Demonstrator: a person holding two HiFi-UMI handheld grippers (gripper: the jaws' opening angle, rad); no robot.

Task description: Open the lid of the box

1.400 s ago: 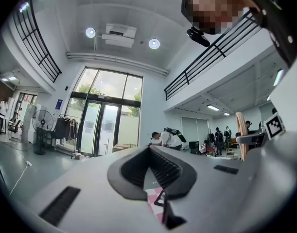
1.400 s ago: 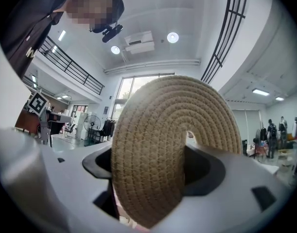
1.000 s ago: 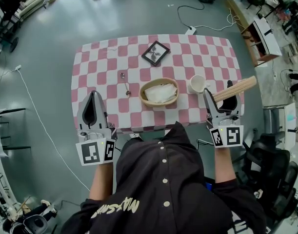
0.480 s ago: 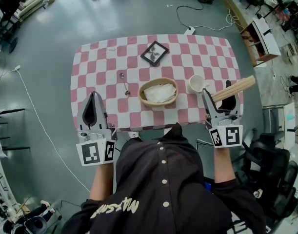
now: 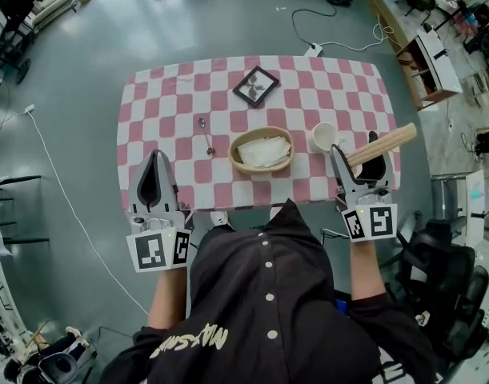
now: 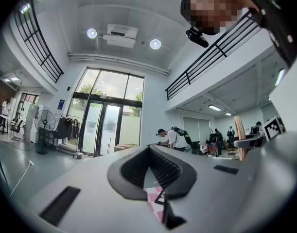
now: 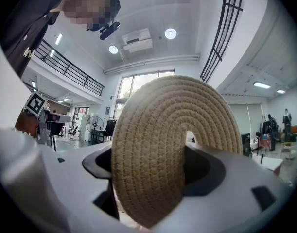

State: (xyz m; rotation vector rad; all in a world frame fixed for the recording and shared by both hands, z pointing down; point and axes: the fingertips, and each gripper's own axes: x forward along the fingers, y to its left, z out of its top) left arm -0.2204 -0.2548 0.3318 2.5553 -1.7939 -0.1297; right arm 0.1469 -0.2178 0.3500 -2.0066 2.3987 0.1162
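Checked table [image 5: 172,94]: box [image 5: 288,146] open. My R gripper [image 5: 356,160] clamped on lid [image 5: 384,144], clear of box. My L gripper [image 5: 154,162]: jaws together, empty. Opening looks done; next prob. set lid down.

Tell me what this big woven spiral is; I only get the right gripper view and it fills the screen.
Observer: In the head view it is a round woven lid, clamped on edge in the right gripper at the right end of the table.
Operator: Where is the box it belongs to?
Observer: An oval basket stands open mid-table, with something white inside.
Operator: And the other gripper?
Observer: The left gripper holds nothing. Its jaws are together, at the table's near left edge.
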